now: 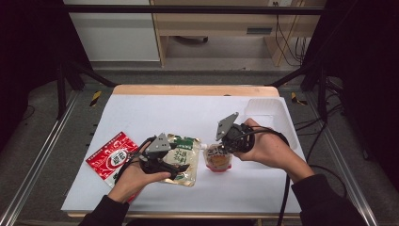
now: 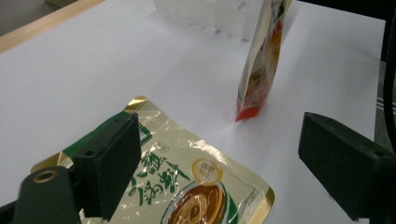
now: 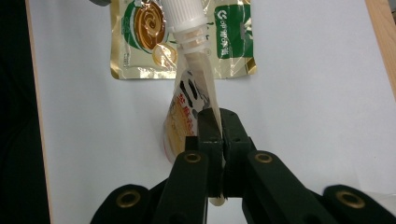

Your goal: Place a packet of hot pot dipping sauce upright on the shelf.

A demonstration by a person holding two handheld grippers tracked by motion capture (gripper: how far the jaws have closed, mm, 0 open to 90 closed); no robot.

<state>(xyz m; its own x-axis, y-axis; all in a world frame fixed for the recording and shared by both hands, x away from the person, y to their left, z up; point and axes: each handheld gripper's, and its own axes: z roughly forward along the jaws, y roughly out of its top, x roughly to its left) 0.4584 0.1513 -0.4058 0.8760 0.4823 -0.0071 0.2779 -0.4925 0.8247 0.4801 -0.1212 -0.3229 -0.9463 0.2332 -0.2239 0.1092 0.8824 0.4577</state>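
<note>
A flat gold-and-green pouch [image 1: 184,157] lies on the white table cover near the front middle. My left gripper [image 1: 171,170] hovers low over its near end. In the left gripper view its jaws stand wide apart, one on each side of the gold-and-green pouch [image 2: 196,182], and do not touch it. Just to the right, a small spouted pouch [image 1: 218,160] with an orange-red bottom stands upright. My right gripper [image 3: 217,126] is shut on the spouted pouch's [image 3: 187,107] edge, below its white cap [image 3: 184,14].
A red-and-white packet [image 1: 112,155] lies flat at the front left beside my left hand. A clear plastic tray [image 1: 273,117] sits at the back right of the cover. Beyond the cover, the wooden table edge [image 1: 193,89] runs along the back.
</note>
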